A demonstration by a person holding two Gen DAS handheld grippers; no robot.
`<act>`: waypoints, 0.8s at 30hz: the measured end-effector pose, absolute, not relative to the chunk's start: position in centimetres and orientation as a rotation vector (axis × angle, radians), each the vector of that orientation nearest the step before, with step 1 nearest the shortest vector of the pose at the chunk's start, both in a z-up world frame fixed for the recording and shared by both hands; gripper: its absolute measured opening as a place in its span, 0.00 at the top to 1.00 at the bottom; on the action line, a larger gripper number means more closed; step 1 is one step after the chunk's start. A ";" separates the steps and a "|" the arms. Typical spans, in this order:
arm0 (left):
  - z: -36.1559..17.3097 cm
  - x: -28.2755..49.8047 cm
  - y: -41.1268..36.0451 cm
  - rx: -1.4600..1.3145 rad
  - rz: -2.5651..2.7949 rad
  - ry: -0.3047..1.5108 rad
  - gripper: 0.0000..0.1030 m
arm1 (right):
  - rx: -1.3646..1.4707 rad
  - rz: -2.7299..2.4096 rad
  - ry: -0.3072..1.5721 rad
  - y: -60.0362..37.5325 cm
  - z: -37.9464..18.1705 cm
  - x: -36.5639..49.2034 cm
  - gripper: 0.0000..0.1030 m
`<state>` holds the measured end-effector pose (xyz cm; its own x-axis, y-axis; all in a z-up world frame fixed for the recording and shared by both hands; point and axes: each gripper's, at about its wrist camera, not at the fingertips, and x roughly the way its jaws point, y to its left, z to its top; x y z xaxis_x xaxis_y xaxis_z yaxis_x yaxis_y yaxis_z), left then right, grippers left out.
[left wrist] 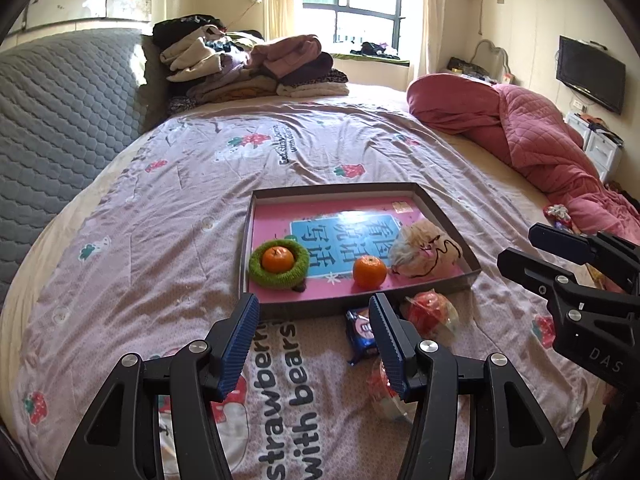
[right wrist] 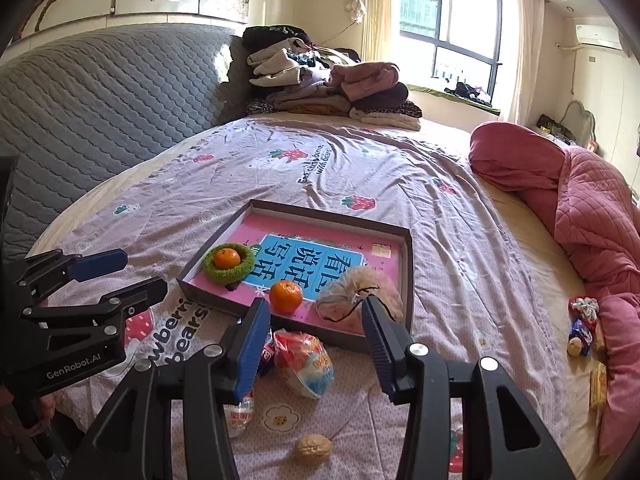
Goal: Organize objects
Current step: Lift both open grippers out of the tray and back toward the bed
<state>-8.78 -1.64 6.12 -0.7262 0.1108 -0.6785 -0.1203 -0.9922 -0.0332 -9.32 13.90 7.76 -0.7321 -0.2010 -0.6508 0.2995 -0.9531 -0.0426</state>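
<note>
A shallow brown tray (left wrist: 332, 188) (right wrist: 409, 264) lies on the bed with a pink book as its floor. Inside it are an orange in a green knitted ring (left wrist: 278, 259) (right wrist: 227, 258), a loose orange (left wrist: 370, 272) (right wrist: 285, 296) and a fluffy beige pouch (left wrist: 424, 254) (right wrist: 356, 292). Before the tray's near wall lie a blue snack packet (left wrist: 362, 330) and a red-and-white packet (left wrist: 430, 314) (right wrist: 306, 360). My left gripper (left wrist: 314, 312) (right wrist: 140, 276) hovers open over the sheet, holding nothing. My right gripper (right wrist: 315, 308) (left wrist: 516, 244) is open above the packets, also holding nothing.
A walnut (right wrist: 314, 448) and a small bottle (right wrist: 240, 412) lie near me on the sheet. More snacks (right wrist: 582, 328) sit by the pink quilt (right wrist: 592, 216) on the right. Folded clothes (left wrist: 256, 68) are piled at the far end, beside the grey padded headboard (left wrist: 60, 120).
</note>
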 end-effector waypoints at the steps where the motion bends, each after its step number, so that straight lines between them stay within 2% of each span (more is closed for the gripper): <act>1: 6.0 -8.6 -1.6 -1.105 2.806 0.023 0.43 | 0.991 -2.687 0.200 14.0 7.6 -9.2 0.54; 24: 3.5 -5.9 0.2 -1.174 2.753 0.068 0.43 | 1.068 -2.668 0.190 15.0 4.7 -5.9 0.54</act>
